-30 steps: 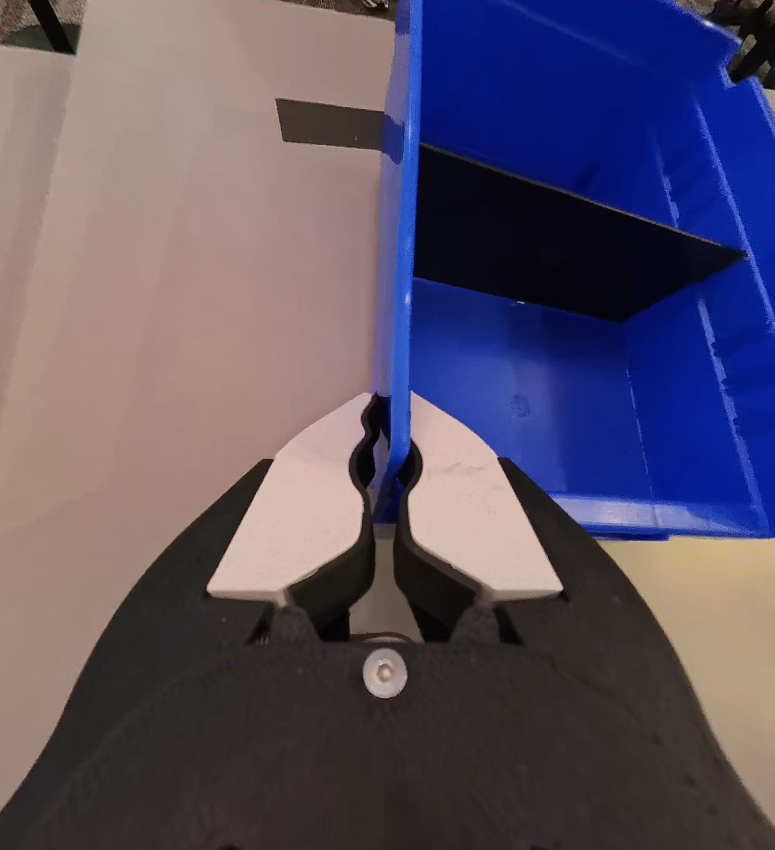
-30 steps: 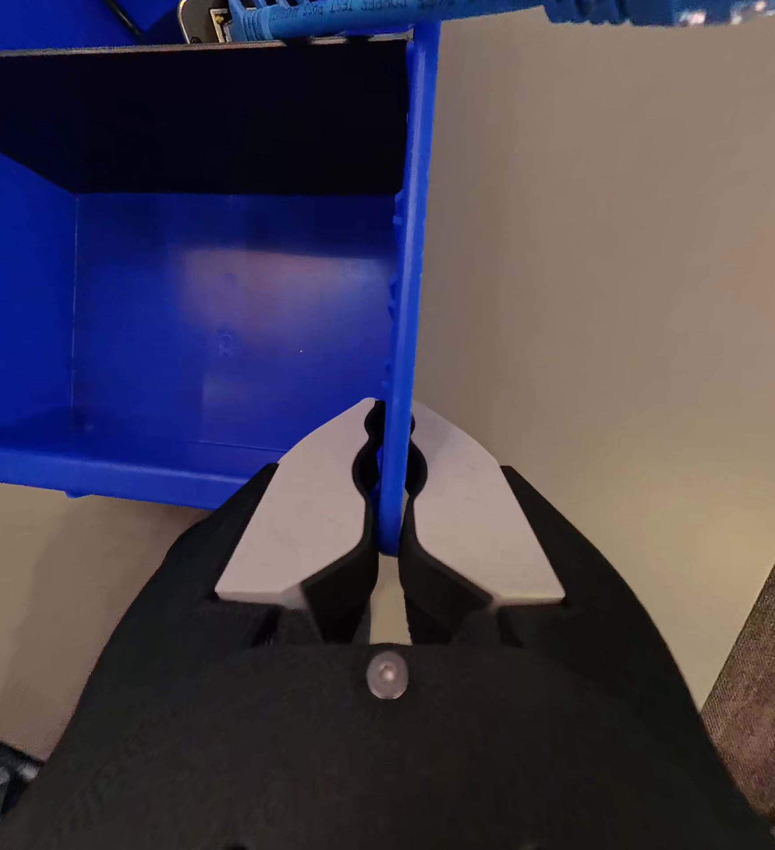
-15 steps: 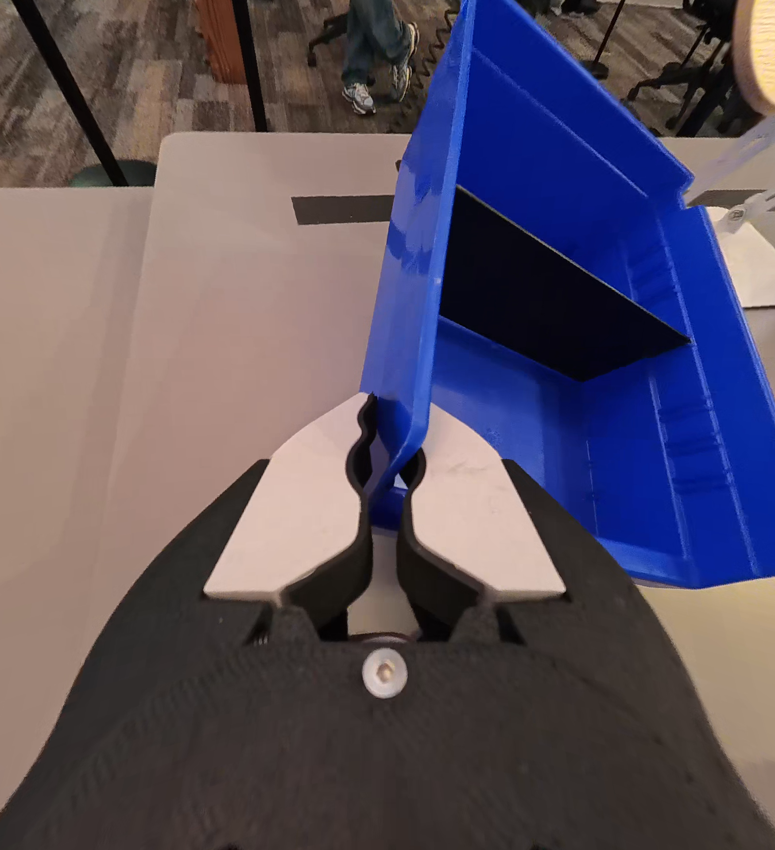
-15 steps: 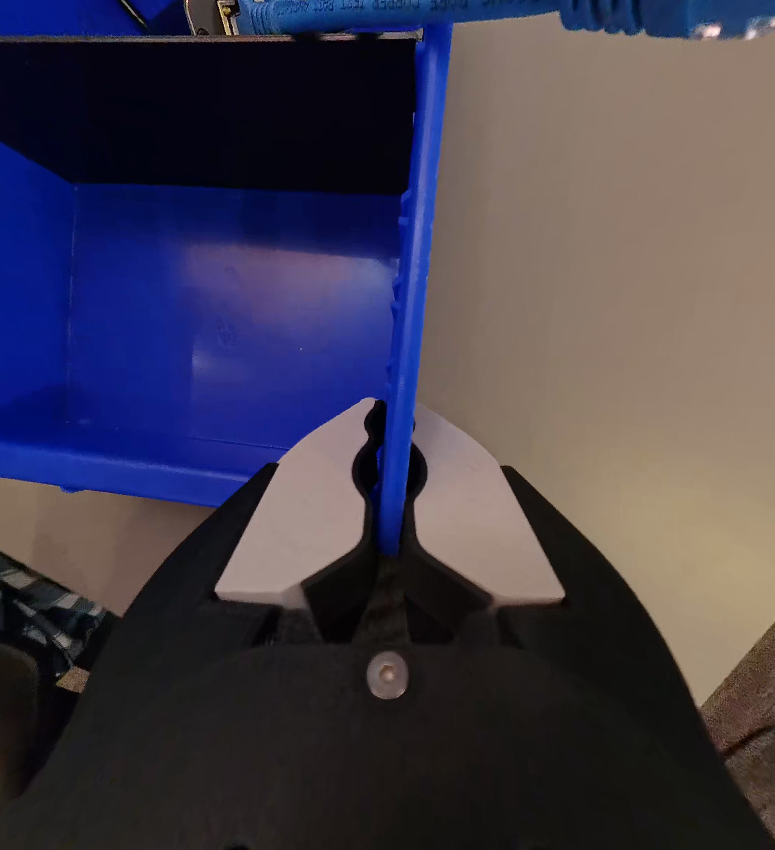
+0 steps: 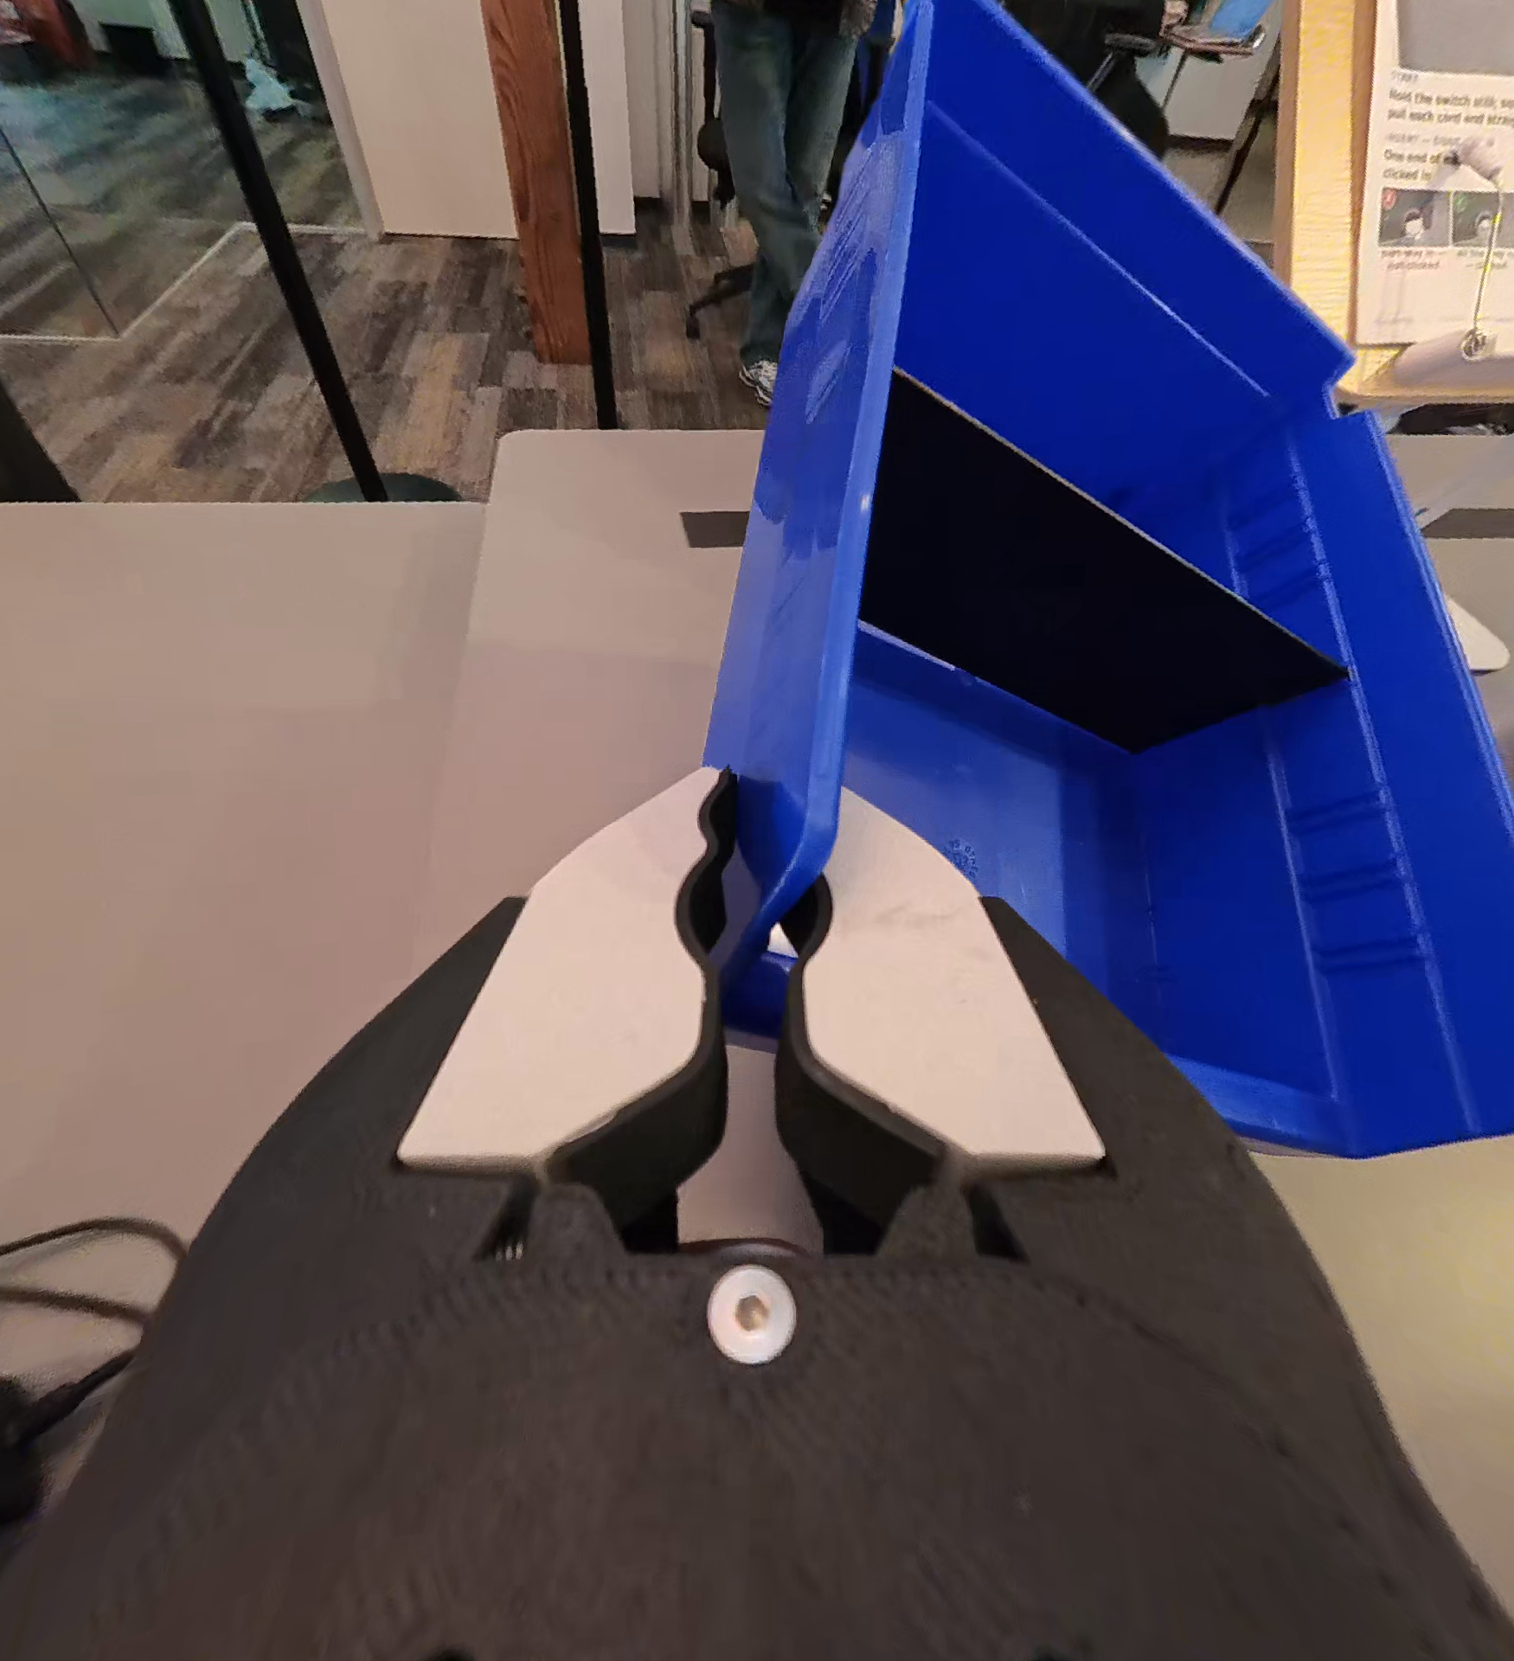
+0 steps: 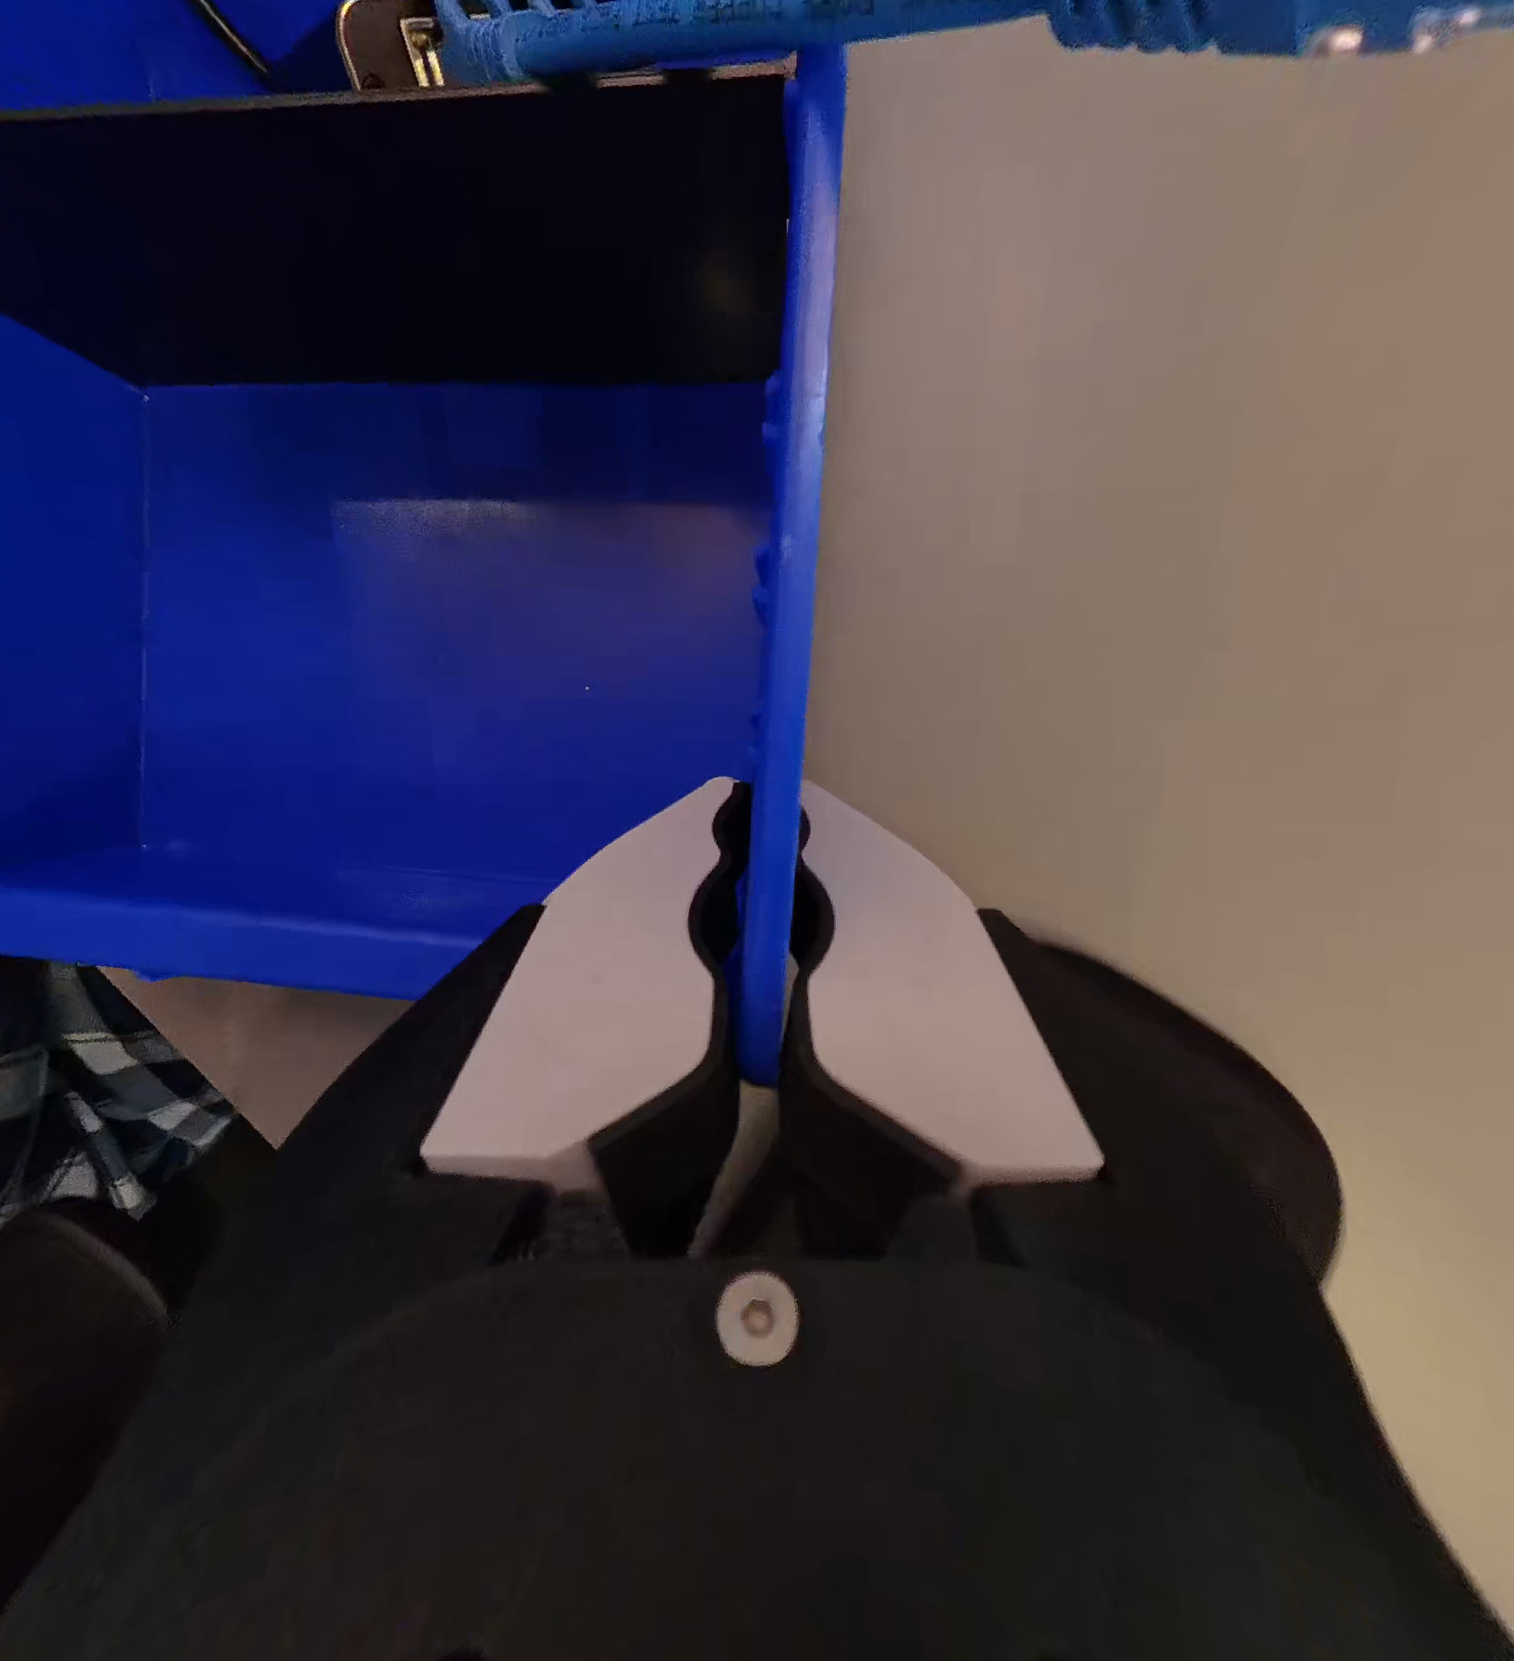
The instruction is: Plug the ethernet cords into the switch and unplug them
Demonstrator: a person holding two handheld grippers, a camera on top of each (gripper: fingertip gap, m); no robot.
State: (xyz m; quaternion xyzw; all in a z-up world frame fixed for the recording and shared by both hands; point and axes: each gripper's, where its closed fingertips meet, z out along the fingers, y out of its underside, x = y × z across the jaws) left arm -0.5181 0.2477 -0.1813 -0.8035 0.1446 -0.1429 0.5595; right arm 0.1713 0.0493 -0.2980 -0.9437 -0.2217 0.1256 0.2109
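Office, carpet tiles (image 5: pixel 196 359), glass partitions (image 5: pixel 61 180), tables (image 5: pixel 196 719)

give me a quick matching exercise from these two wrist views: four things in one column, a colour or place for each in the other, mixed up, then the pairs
Things:
1. bin
2. divider
3. ethernet cord
4. tape strip

Descriptions:
A. black panel standing across the inside of the bin
B. dark patch flat on the table
C. blue, side walls gripped by both grippers
D. blue, running along the top of the right wrist view

Pairs: 1-C, 2-A, 3-D, 4-B

Grey tables (image 5: pixel 196 719) stand on patterned carpet (image 5: pixel 196 359), with glass partitions (image 5: pixel 61 135) and a wooden post (image 5: pixel 538 180) behind.
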